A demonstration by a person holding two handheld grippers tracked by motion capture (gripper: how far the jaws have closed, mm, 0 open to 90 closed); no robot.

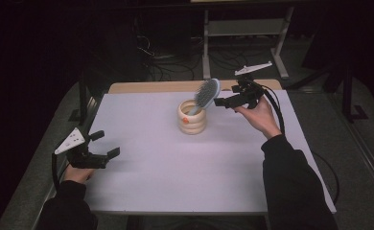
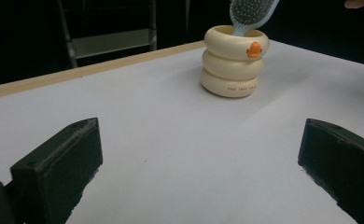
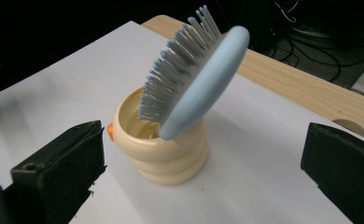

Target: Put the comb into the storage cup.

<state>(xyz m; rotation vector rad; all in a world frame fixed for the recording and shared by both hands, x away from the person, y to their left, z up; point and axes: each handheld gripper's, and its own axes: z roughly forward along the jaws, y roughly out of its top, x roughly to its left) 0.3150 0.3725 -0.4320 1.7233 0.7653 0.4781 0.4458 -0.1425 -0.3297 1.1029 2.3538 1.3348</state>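
Note:
A pale blue hairbrush [image 1: 206, 93] [image 3: 199, 79] stands handle-down in a cream ringed cup [image 1: 192, 120] [image 3: 166, 154] with an orange beak mark, near the back middle of the table. The brush head leans to the right over the rim. My right gripper [image 1: 228, 98] [image 3: 203, 172] hovers just right of the brush head, open, its jaws wide apart and touching nothing. My left gripper [image 1: 106, 143] [image 2: 199, 163] is open low over the table's left front, far from the cup [image 2: 234, 65] and the brush [image 2: 252, 11].
A white sheet [image 1: 175, 167] covers the table, and a wooden edge [image 1: 142, 87] shows along the back. Behind it stand a metal frame [image 1: 242, 28] and cables on the floor. Grey floor lies on both sides.

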